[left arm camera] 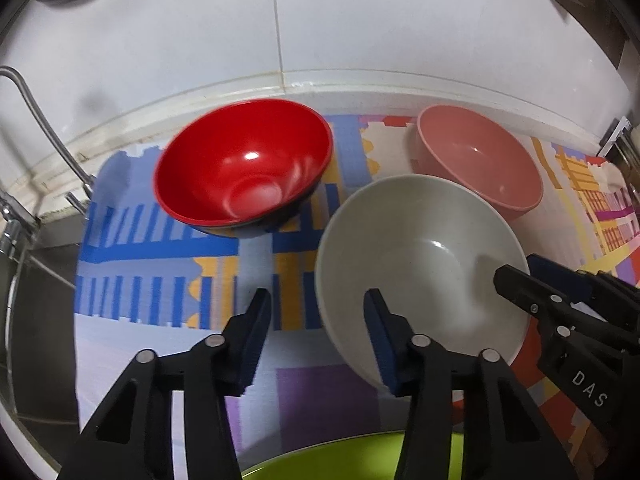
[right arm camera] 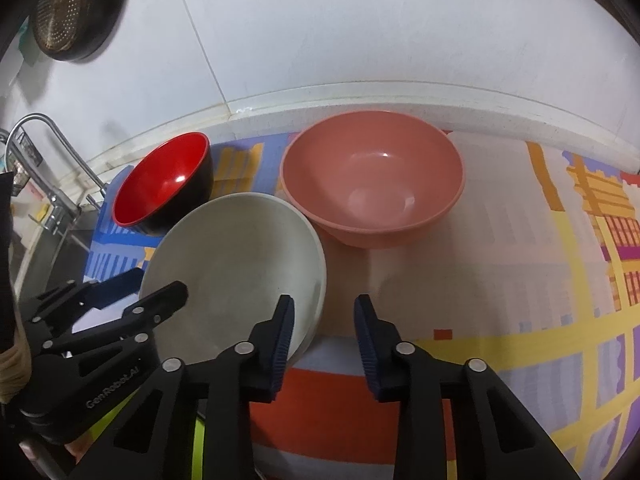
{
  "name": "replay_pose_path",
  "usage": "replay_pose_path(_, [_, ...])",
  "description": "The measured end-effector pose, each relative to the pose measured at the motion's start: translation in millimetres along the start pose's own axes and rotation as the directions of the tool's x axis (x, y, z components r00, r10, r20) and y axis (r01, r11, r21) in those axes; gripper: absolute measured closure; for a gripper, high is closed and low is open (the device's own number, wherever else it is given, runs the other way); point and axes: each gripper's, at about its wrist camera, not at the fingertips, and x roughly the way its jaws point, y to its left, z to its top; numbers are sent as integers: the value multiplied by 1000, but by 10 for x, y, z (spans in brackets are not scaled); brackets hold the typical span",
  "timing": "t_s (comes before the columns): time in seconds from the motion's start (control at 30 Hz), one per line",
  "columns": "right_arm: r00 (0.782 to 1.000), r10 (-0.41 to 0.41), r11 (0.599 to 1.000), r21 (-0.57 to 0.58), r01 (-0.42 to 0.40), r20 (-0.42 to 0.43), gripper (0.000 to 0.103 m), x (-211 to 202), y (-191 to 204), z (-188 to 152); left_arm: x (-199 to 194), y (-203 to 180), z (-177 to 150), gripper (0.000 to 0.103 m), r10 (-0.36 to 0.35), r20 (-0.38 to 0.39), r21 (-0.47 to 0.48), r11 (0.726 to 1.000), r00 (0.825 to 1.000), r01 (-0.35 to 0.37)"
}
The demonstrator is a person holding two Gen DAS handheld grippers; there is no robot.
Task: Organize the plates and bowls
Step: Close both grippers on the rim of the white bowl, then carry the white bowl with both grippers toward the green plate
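Observation:
A pale grey bowl (left arm camera: 420, 248) (right arm camera: 232, 256) sits on the patterned mat (left arm camera: 160, 248) (right arm camera: 500, 280), looking slightly tilted. My left gripper (left arm camera: 318, 314) is open and straddles the bowl's left rim, one finger inside and one outside. My right gripper (right arm camera: 324, 314) is open and straddles the right rim the same way, with mat showing between rim and outer finger. Each gripper also appears in the other's view, the right gripper (left arm camera: 524, 276) and the left gripper (right arm camera: 156, 286). Behind stand a red bowl (left arm camera: 240, 168) (right arm camera: 160, 180) with a black outside and a pink bowl (left arm camera: 480, 160) (right arm camera: 372, 180).
A yellow-green plate (left arm camera: 348, 460) (right arm camera: 198, 452) lies at the near edge under the grippers. A sink with a metal faucet (left arm camera: 36, 120) (right arm camera: 60, 152) is on the left. The white tiled wall (left arm camera: 360, 20) closes the back. A strainer (right arm camera: 60, 12) hangs on it.

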Motion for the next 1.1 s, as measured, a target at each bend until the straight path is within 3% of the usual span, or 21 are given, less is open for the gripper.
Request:
replay_pose_path(0.13, [1000, 14, 1000, -2, -14, -9, 85, 23, 8, 8, 62, -28, 8, 72, -27, -19, -9, 1000, 999, 27])
replay_pose_path(0.23, [1000, 27, 1000, 0, -27, -17, 88, 38, 29, 19, 101, -55, 18, 80, -42, -33, -11, 999, 999, 42])
replay_pose_path(0.57, [1000, 27, 1000, 14, -27, -13, 89, -36, 21, 6, 33, -72, 21, 82, -51, -34, -45, 998, 998, 50])
replay_pose_path(1.1, [999, -7, 1000, 15, 6, 47, 89, -780, -124, -243, -578, -383, -227, 82, -112, 26, -12, 994, 993, 112])
